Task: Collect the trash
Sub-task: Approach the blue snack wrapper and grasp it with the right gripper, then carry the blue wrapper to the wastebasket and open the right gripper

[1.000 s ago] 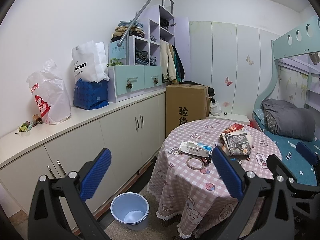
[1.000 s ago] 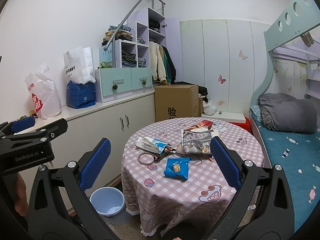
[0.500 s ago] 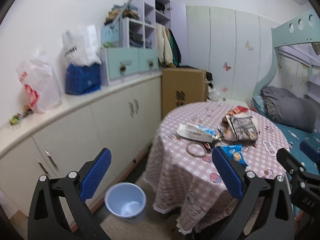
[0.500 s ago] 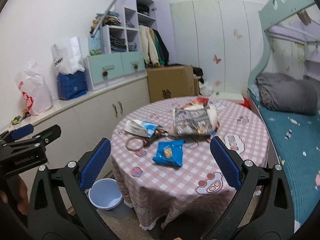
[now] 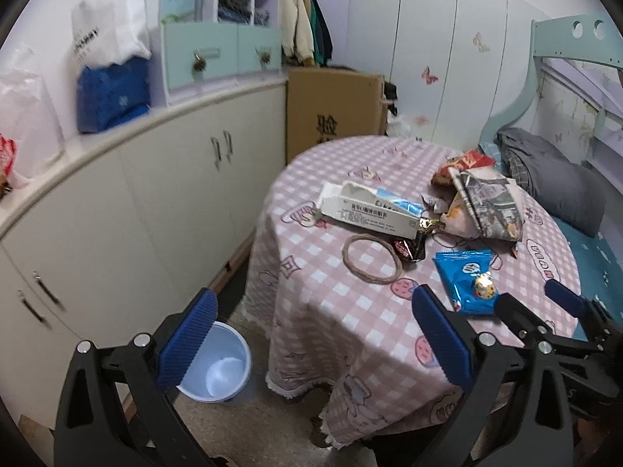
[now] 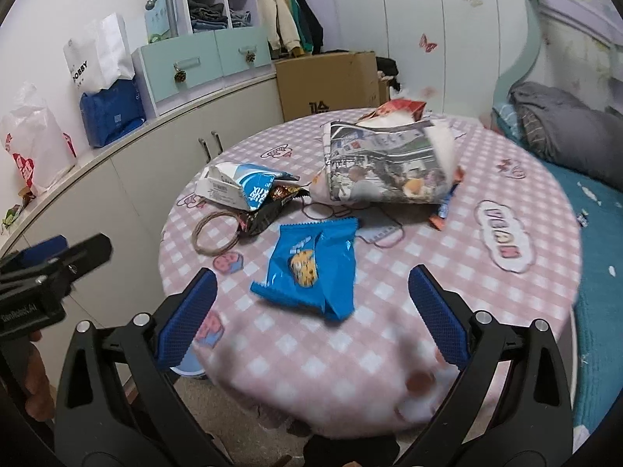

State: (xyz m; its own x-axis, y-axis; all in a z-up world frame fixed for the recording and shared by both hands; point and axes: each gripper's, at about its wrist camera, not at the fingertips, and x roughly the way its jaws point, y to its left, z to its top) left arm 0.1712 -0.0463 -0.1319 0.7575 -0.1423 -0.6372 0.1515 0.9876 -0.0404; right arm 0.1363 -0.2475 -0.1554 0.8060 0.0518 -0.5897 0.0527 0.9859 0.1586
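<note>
Trash lies on a round table with a pink checked cloth [image 5: 350,311] [image 6: 486,272]. A blue cookie packet [image 6: 311,268] [image 5: 465,278] lies nearest, between and just beyond my right gripper's [image 6: 311,311] open, empty fingers. Behind it are a torn white and blue box [image 6: 241,188] [image 5: 370,210], a dark wrapper [image 6: 264,218] [image 5: 409,247], a coil of string [image 6: 214,231] [image 5: 372,258], a newspaper-print bag [image 6: 385,163] [image 5: 486,202] and a red packet [image 6: 401,108] [image 5: 465,161]. My left gripper [image 5: 311,342] is open and empty, held over the table's left edge. A light blue bin [image 5: 222,366] stands on the floor below it.
Cream cabinets [image 5: 117,202] line the left wall, topped with bags [image 5: 113,89] and teal drawers [image 5: 218,54]. A cardboard box [image 5: 331,113] stands behind the table. A bunk bed with grey bedding [image 5: 553,186] is on the right. A narrow floor strip runs between the cabinets and the table.
Both grippers have moved forward and tilted down toward the table. The trash now looks much larger and closer, and the blue packet sits between the right fingers' line.
</note>
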